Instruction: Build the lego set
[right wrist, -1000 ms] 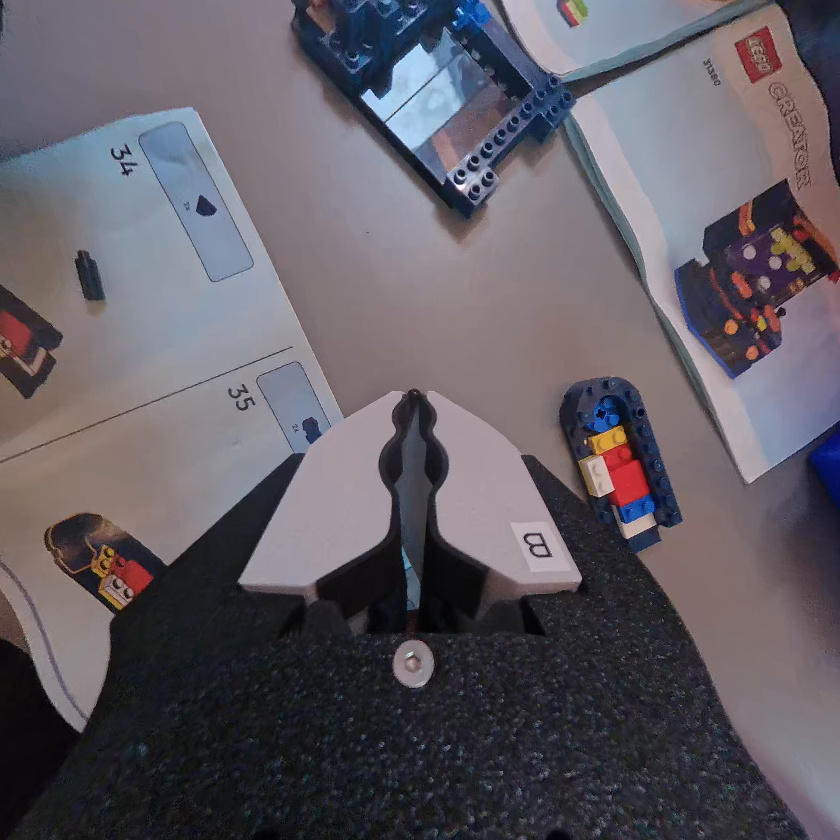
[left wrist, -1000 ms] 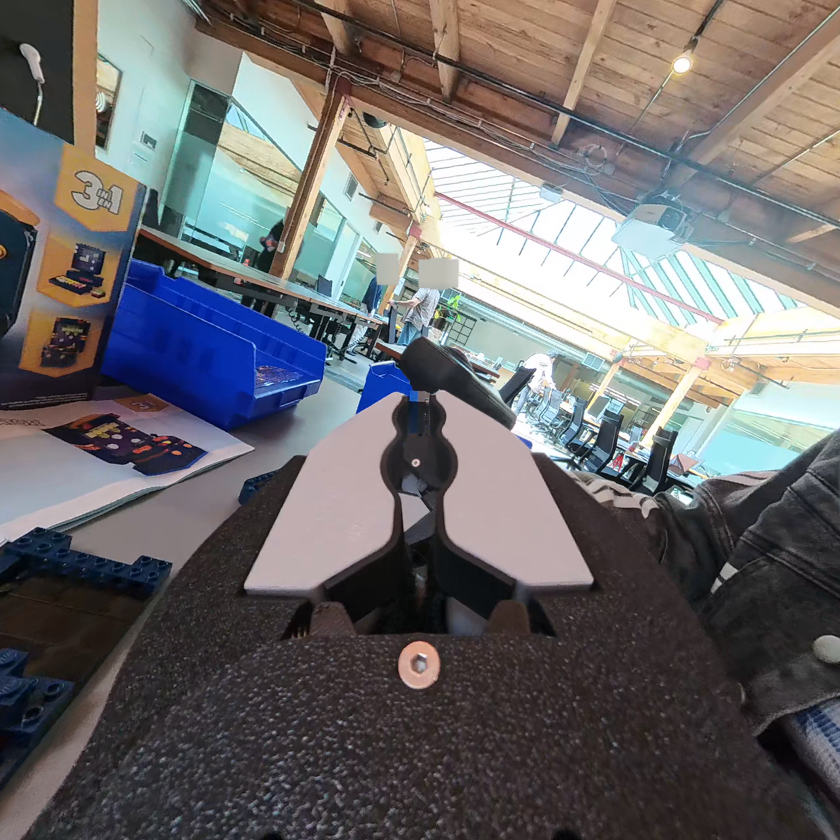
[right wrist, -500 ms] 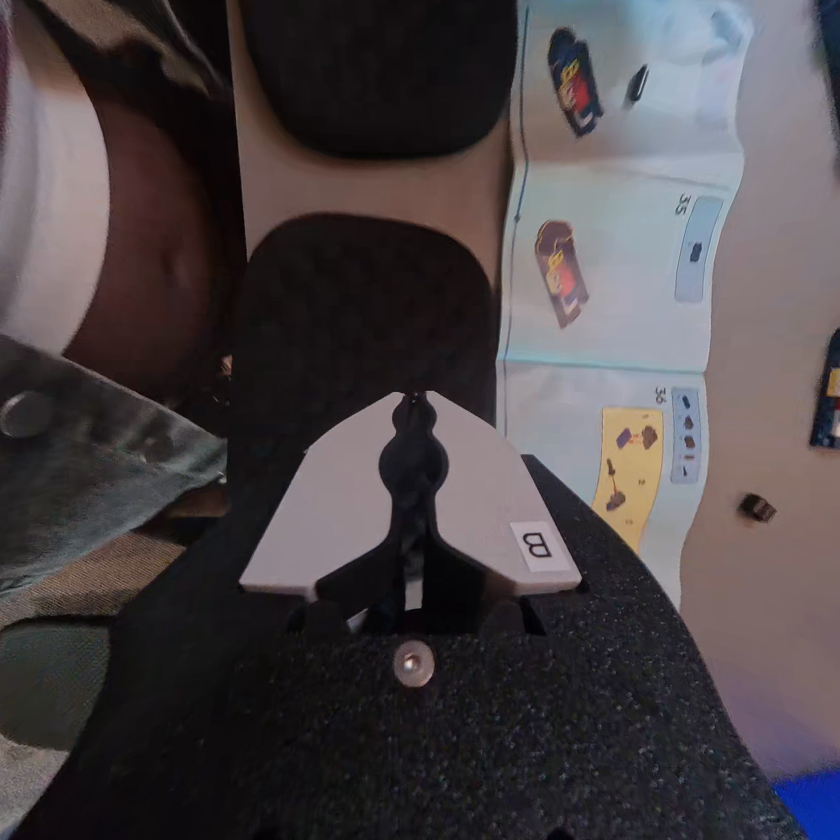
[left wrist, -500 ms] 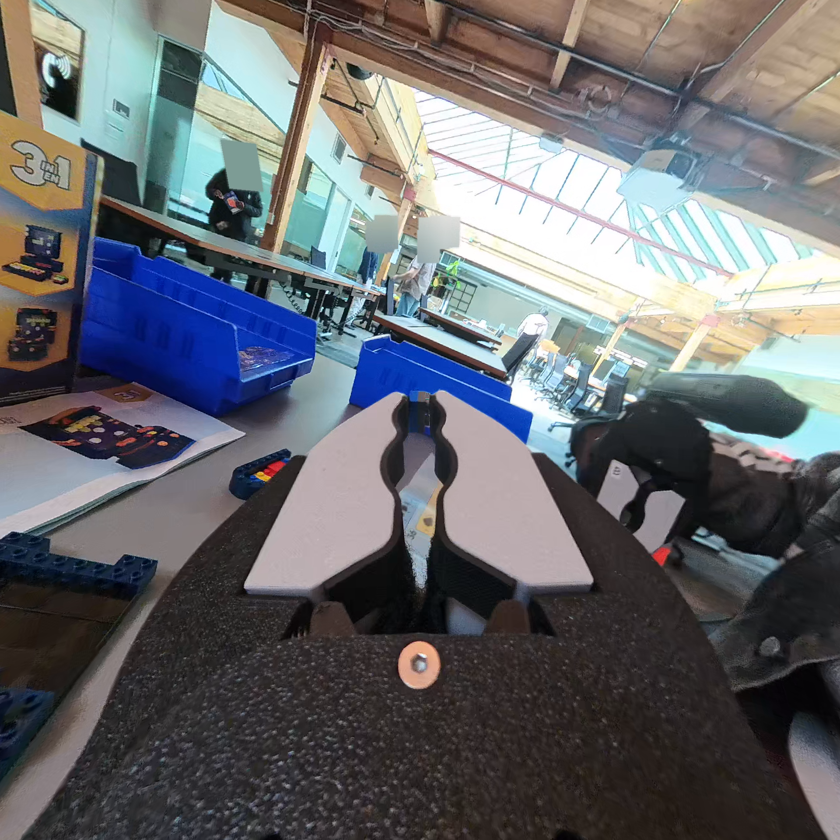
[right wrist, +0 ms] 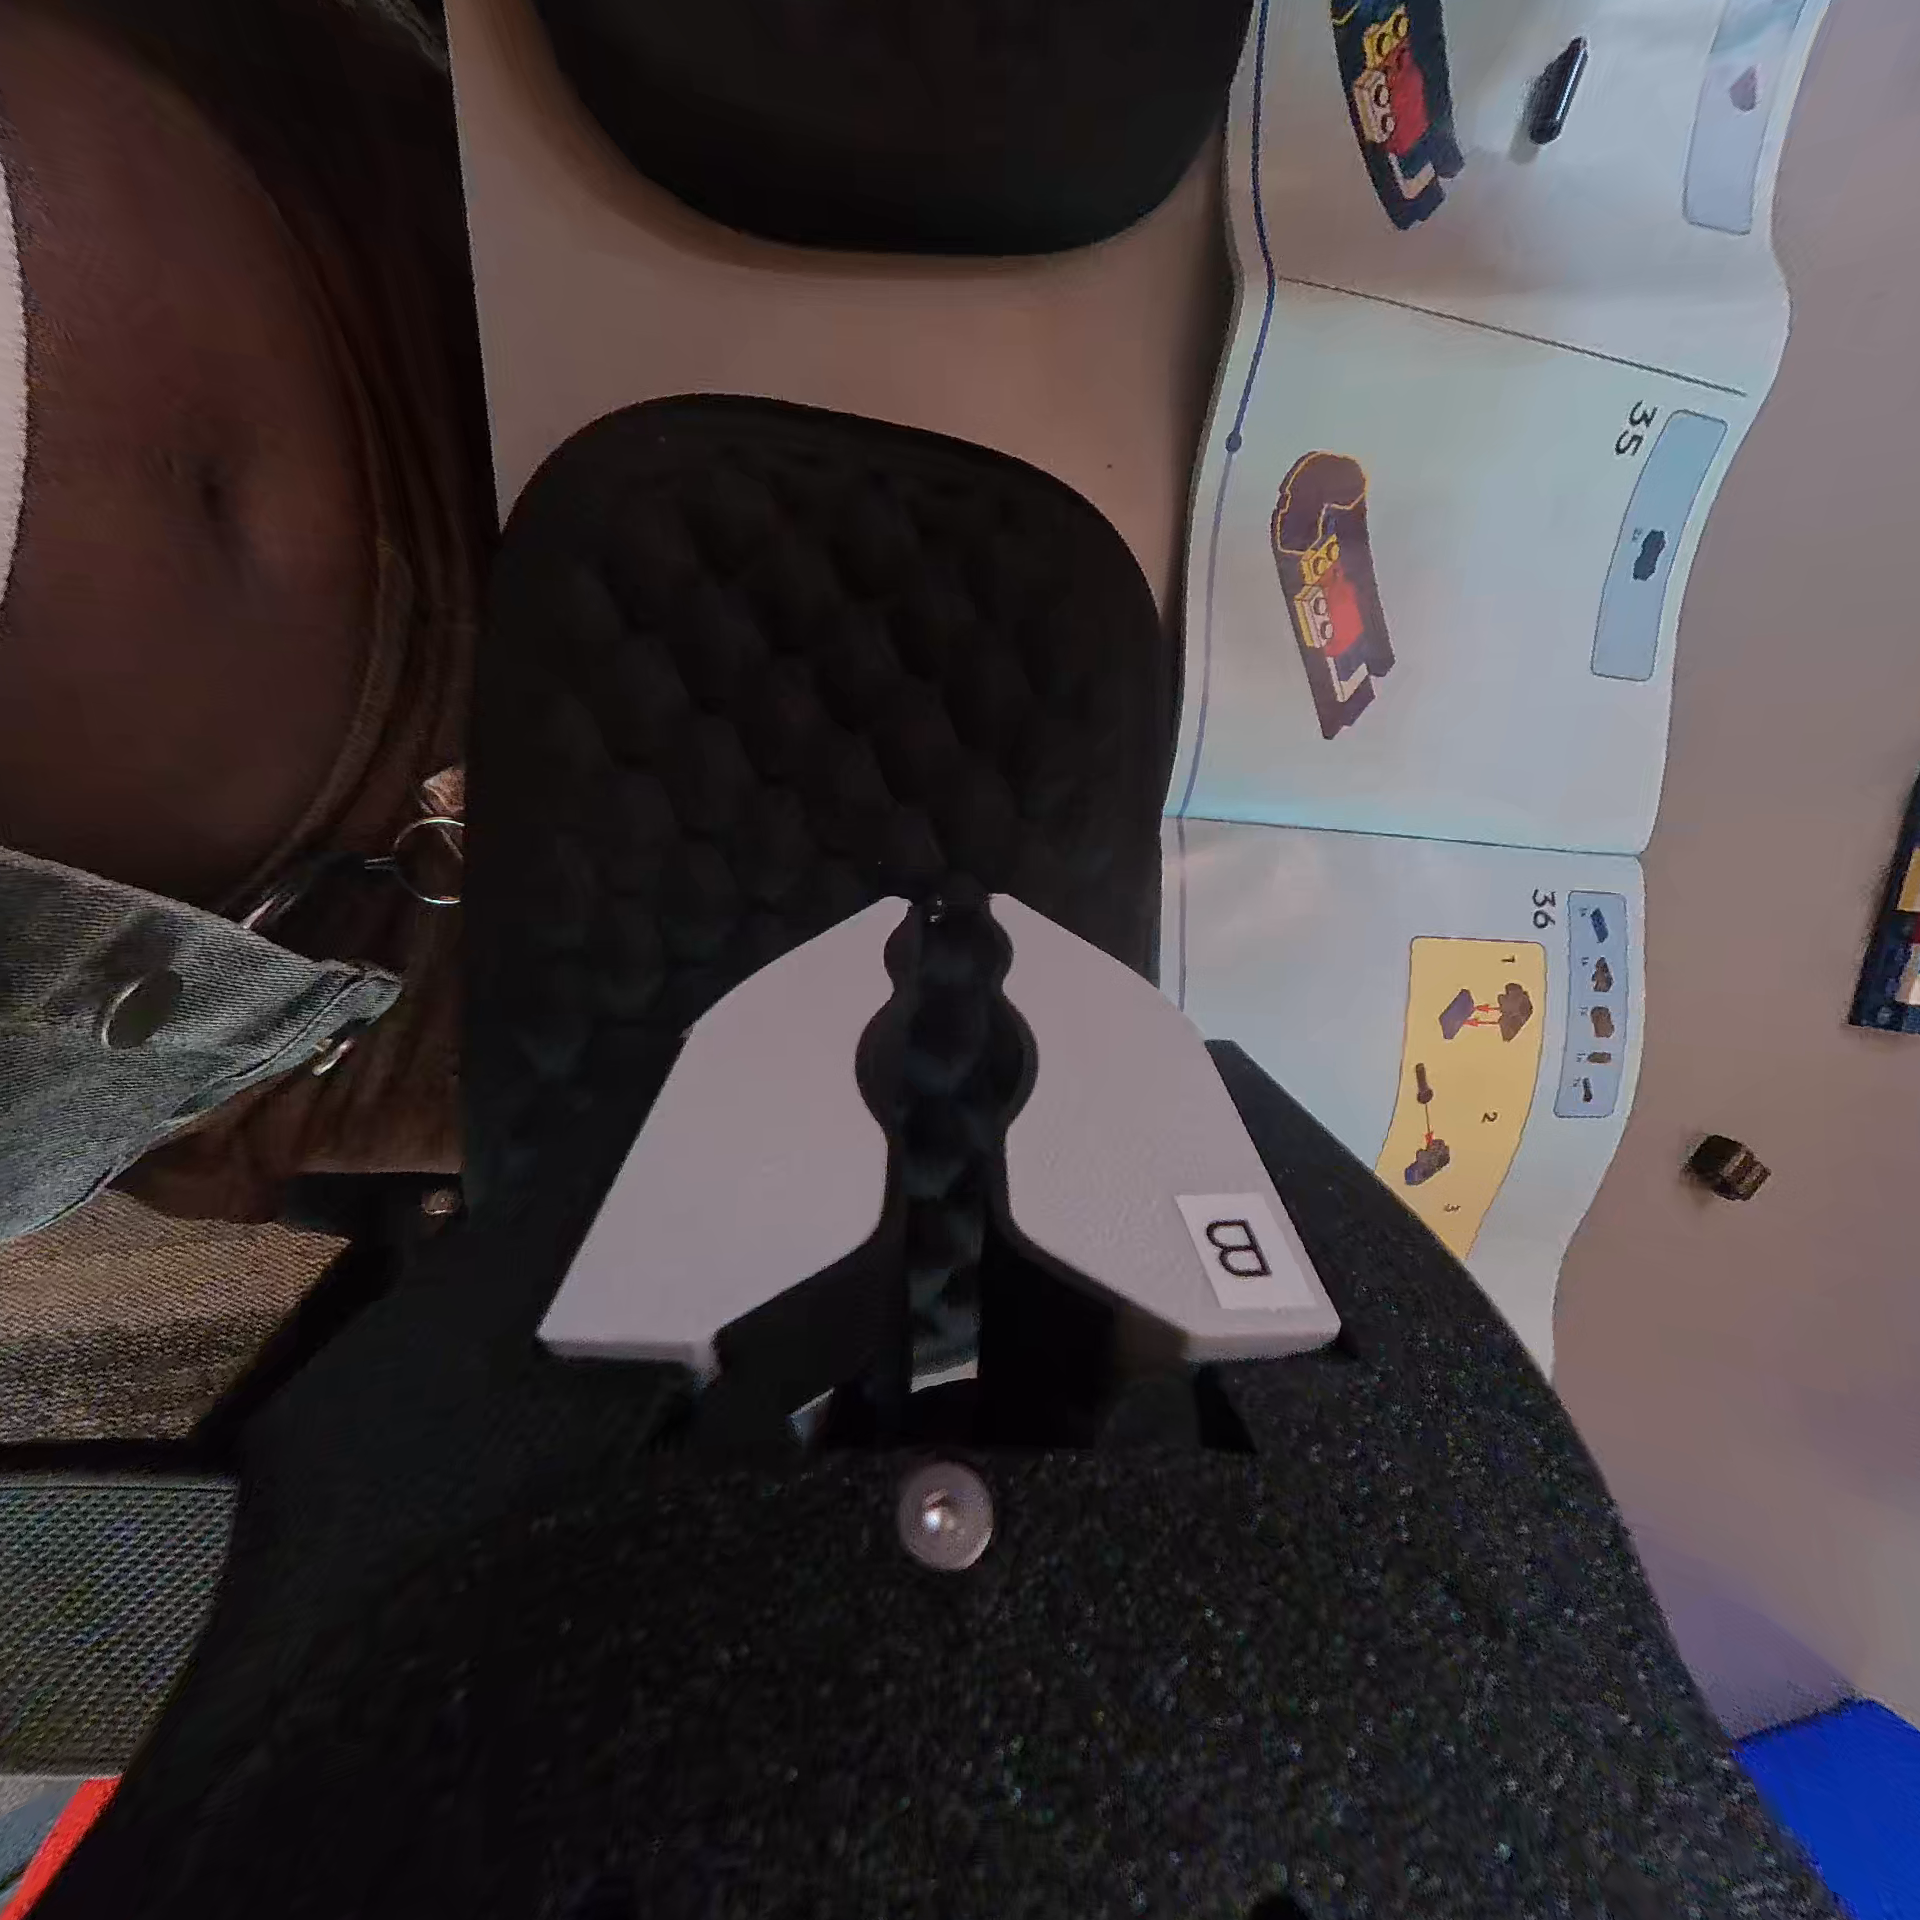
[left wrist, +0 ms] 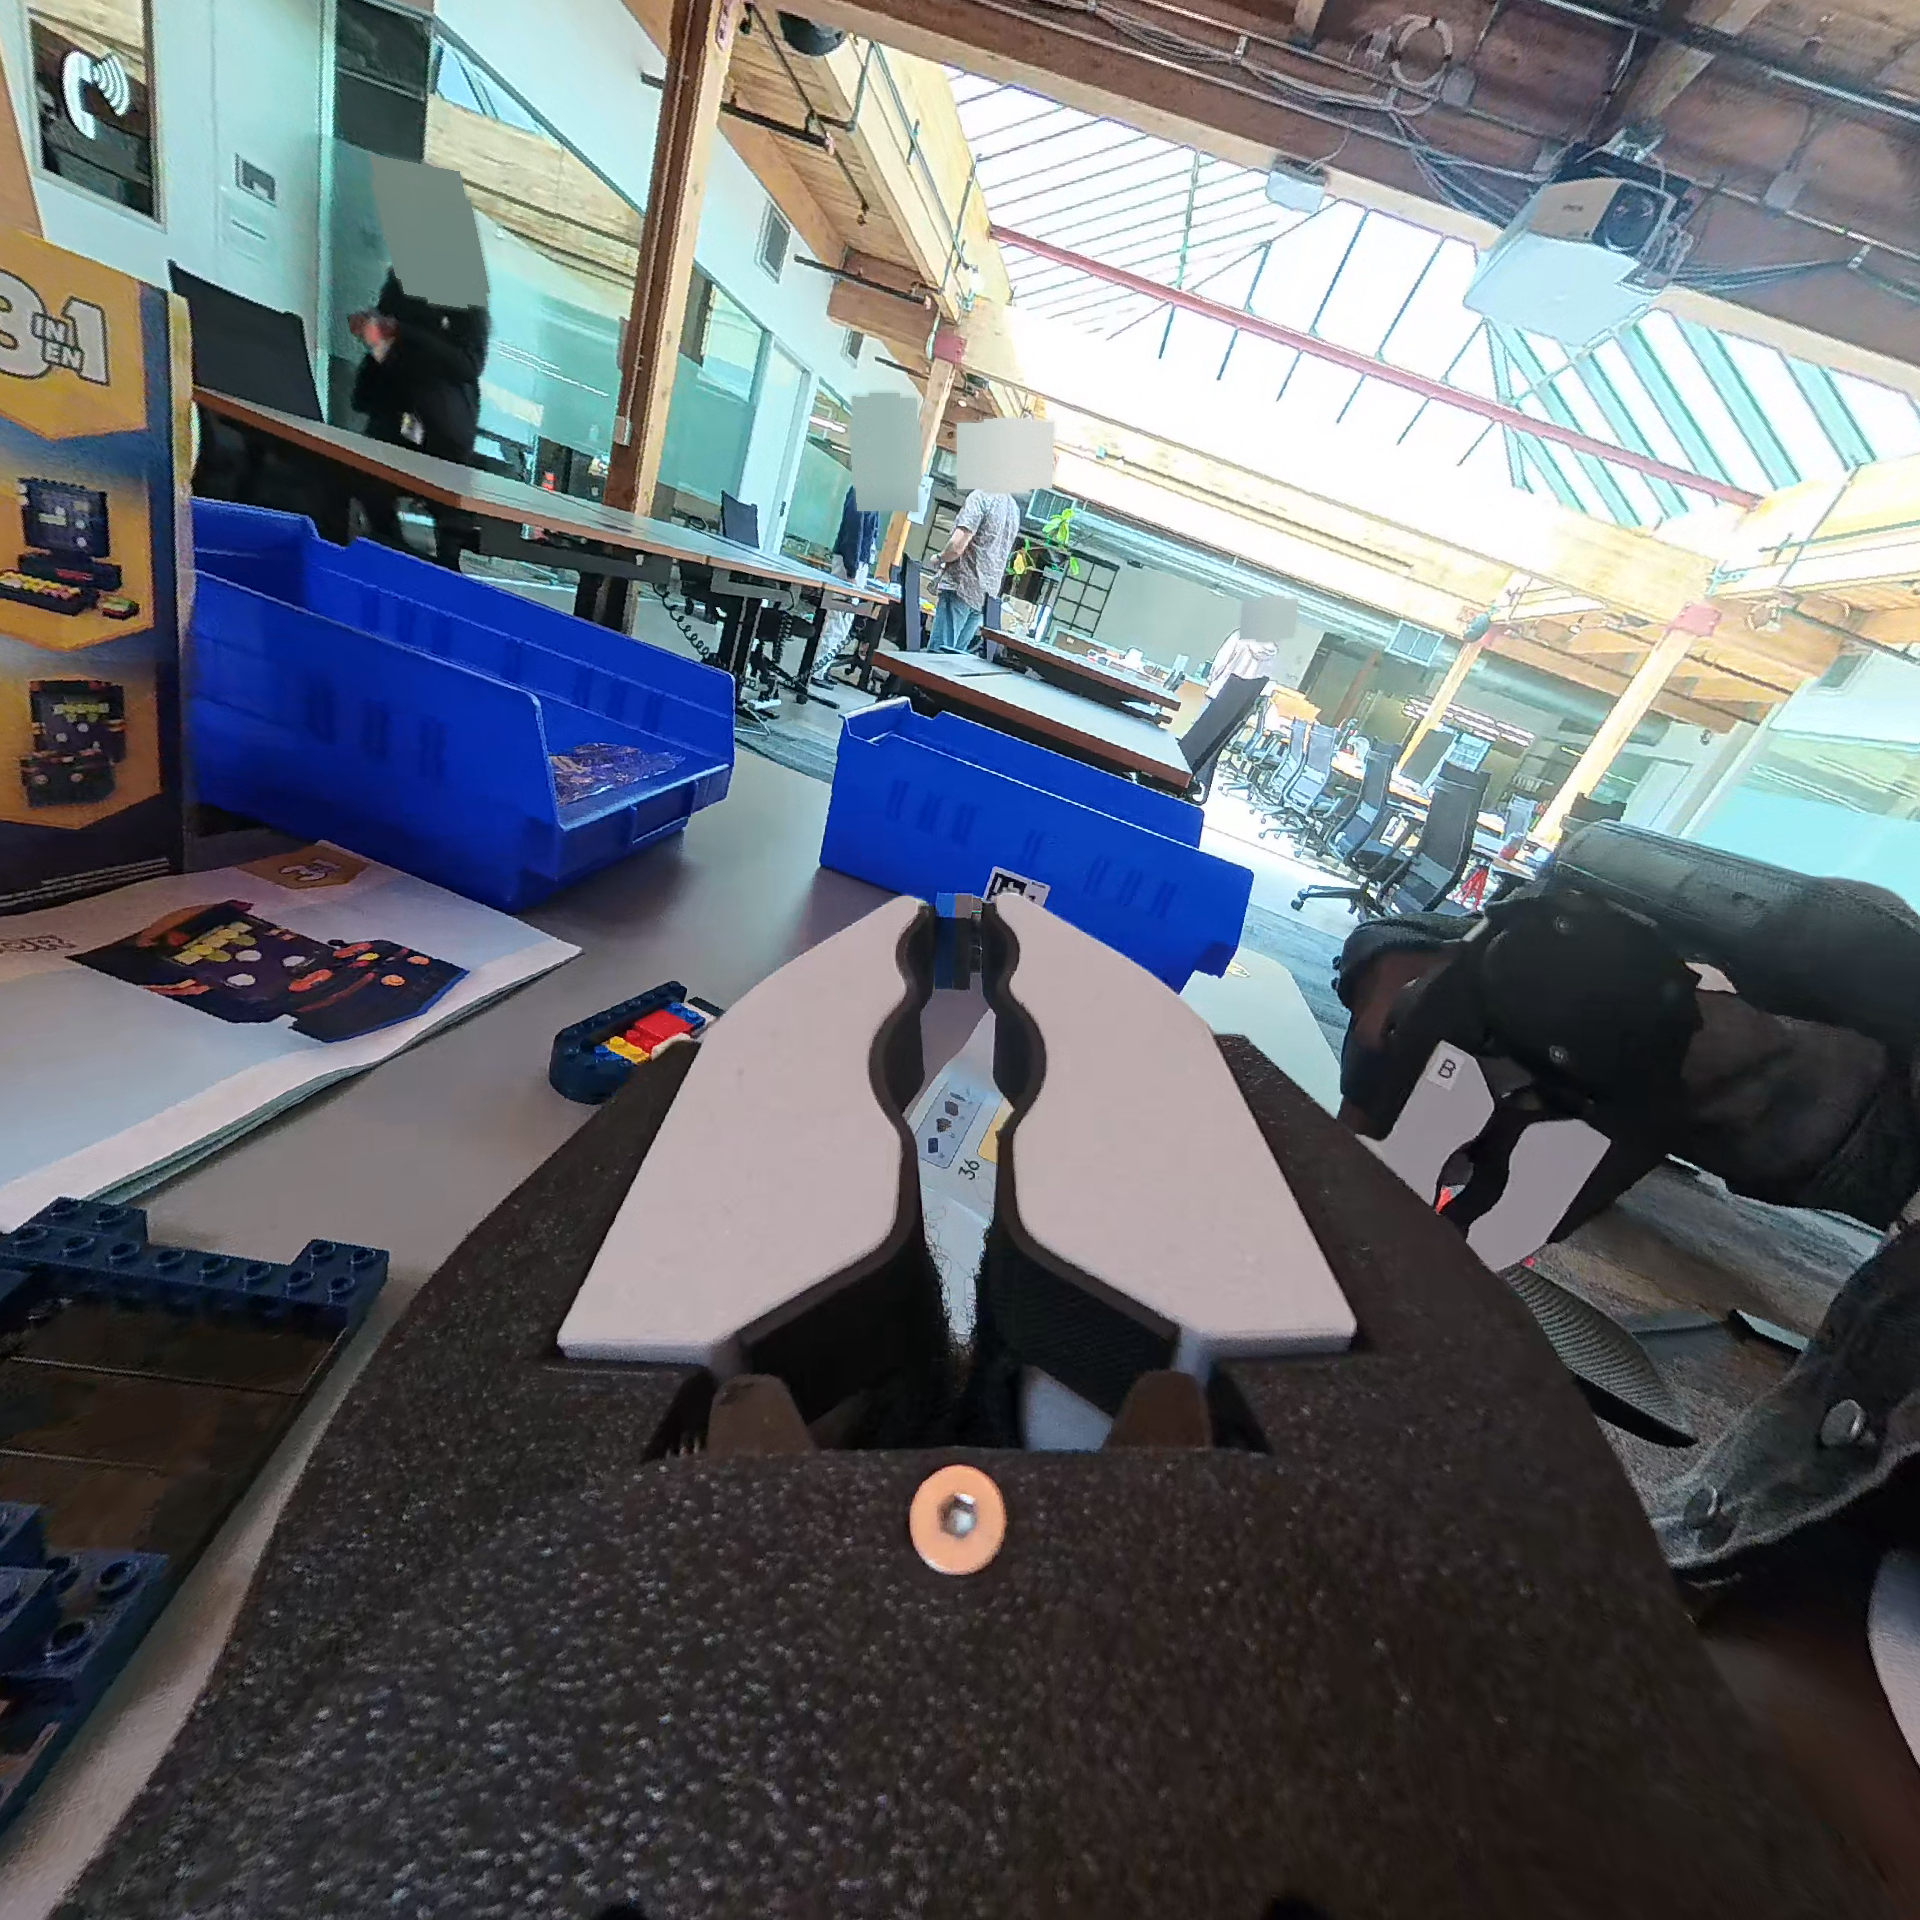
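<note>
Swung away from the tabletop since a second ago, the right gripper now hangs over a black quilted pad, jaws narrow, possibly pinching a tiny dark piece. Left gripper clamps a small blue-and-black brick stack; instruction booklet lies at two o'clock.

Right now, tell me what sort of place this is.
Most likely an open-plan office or workshop: rows of desks and chairs under a timber ceiling with skylights, and a near table holding blue bins and toy-brick instruction booklets.
</note>
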Motion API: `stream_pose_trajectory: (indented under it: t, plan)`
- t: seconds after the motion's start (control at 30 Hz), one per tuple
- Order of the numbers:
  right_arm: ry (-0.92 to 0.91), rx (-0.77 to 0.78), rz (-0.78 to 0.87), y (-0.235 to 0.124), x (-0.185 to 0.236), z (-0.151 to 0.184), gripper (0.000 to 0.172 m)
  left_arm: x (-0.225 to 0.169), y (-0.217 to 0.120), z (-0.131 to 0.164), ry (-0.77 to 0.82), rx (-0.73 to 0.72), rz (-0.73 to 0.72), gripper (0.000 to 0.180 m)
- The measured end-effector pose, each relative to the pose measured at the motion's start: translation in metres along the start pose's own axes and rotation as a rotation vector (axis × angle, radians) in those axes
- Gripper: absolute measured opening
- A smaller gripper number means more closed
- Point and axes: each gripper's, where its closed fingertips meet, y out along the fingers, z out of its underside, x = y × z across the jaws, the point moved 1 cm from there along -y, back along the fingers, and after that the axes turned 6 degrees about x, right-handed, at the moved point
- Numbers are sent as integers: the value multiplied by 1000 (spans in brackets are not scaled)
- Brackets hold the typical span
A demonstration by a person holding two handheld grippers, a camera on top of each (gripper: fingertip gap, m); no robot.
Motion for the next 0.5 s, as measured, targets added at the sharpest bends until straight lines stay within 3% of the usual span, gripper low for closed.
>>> stream_pose_trajectory:
  t: [0.5]
  plan:
    - [51,-66,12,-2,1,4,18,0,3,7,27,46,-8,8]
